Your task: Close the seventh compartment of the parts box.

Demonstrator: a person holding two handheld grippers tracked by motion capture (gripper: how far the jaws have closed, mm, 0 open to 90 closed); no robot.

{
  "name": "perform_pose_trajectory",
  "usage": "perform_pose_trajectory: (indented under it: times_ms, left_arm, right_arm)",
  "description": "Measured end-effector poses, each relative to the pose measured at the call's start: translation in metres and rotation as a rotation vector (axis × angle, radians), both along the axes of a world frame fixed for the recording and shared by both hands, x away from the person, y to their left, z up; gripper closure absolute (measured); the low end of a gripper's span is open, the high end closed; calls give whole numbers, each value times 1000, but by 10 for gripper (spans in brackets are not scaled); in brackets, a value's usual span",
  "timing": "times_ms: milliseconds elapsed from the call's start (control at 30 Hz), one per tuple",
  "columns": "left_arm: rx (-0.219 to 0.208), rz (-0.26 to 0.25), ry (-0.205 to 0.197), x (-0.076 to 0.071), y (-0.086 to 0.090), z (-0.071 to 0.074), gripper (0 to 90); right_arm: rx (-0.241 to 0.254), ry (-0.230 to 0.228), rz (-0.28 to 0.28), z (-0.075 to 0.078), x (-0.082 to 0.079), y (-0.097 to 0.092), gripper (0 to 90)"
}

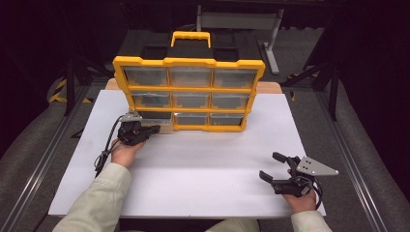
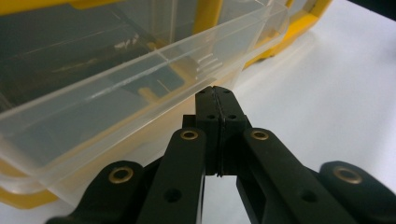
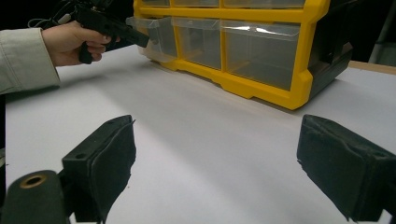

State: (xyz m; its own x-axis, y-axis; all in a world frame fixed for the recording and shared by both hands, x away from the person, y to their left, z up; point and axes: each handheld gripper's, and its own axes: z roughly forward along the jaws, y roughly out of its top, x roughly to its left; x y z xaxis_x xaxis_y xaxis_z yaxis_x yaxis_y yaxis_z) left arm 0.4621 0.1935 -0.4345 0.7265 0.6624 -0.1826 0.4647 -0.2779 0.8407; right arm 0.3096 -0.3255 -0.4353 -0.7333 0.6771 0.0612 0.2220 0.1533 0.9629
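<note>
A: Where is the drawer cabinet in the high view?

B: The yellow cabinet point(image 1: 189, 92) stands upright in the upper middle of the frame, at the far part of the white surface point(image 1: 203, 164). It has nine clear drawers in three rows, and a yellow handle point(image 1: 191, 36) on top.

A: And the left tongs?

B: The left tongs point(image 1: 153, 129) are at the left of centre, at the lower left corner of the cabinet. The bottom-left drawer point(image 1: 157, 117) is pulled partly out of its place. In the left gripper view this drawer point(image 2: 140, 88) takes the upper left of the frame, and the tips of the tongs point(image 2: 215, 93) are pressed together, right at its clear front wall.

A: Do they hold the drawer?

B: The pads meet with no gap, and I see nothing between them. They are at the drawer's lower edge, but whether they touch it I cannot tell.

A: And the other hand?

B: The right tongs point(image 1: 274, 166) are in the lower right of the high view, well apart from the cabinet, with wide open jaws and nothing in them. In the right gripper view only the bare surface point(image 3: 210, 154) lies between its two pads, and the cabinet point(image 3: 261, 51) is in the upper part of the frame.
</note>
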Motion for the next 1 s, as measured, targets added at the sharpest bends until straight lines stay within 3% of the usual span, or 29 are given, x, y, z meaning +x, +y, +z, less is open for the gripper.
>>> perform_pose_trajectory:
  times_ms: [400, 1000]
  left_arm:
    - [-61, 53, 0, 8, -1, -5, 895]
    - [-114, 112, 6, 18, 2, -11, 895]
  right_arm:
    - [2, 1, 2, 0, 0, 0, 124]
    - [7, 2, 5, 0, 0, -1, 125]
